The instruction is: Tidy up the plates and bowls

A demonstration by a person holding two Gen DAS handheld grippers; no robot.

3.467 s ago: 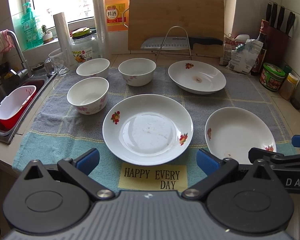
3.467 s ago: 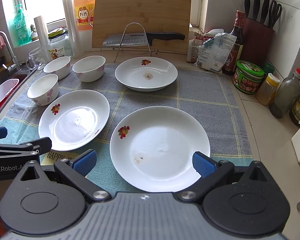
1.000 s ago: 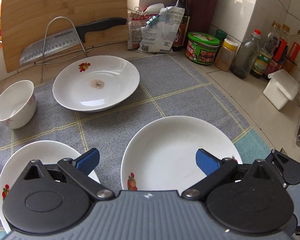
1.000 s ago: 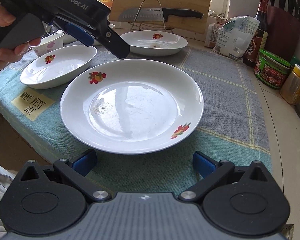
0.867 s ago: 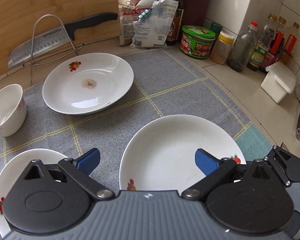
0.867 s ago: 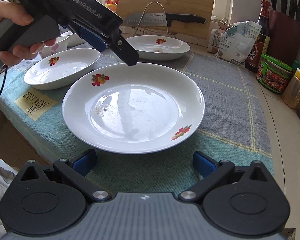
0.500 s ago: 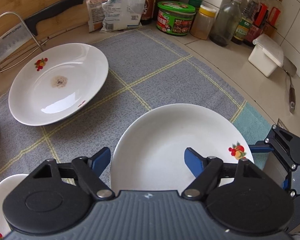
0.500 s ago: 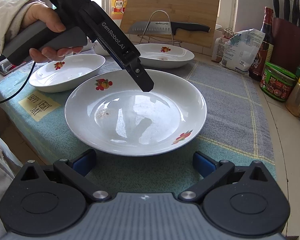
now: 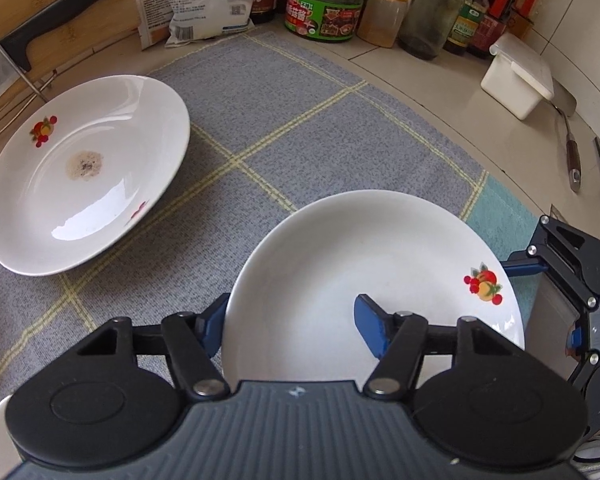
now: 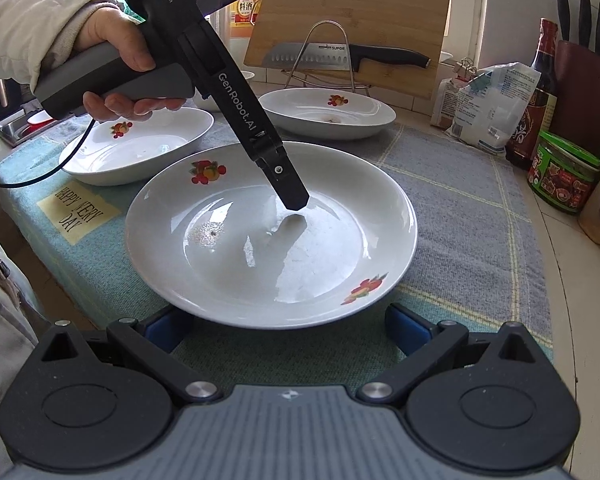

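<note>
Kitchen tabletop (image 9: 440,92) covered by a grey-and-teal checked cloth towel (image 9: 320,120), seen from both wrist cameras. The task's nearest object, a round white ceramic plate with red-and-orange fruit motifs (image 9: 380,248), lies on the towel close to its front edge. The black left gripper with blue pads (image 9: 292,320), held by a person's hand (image 10: 116,68) in a cream sleeve, points steeply down over the far-left part of this plate. Its jaws straddle the rim, one blue pad outside against the edge and the other over the inner surface. They have just been closing and now stand clamped on the rim, and in the right wrist view one fingertip touches the glossy well of the plate. The black right gripper with blue pads (image 10: 286,328) sits low at the near rim of the same plate. Its jaws are wide apart and hold nothing, and the plate's edge overlaps the left pad in the view. A second white fruit-motif plate with a brown stain at its centre (image 9: 100,168) lies on the towel further back. A third, deeper white plate (image 10: 148,148) lies to the left, beside a yellow fabric label reading "HAPPY EVERY DAY" (image 10: 78,210). Behind them a black-handled cleaver (image 10: 340,56) rests on a wire stand before an upright wooden cutting board (image 10: 360,4).
</note>
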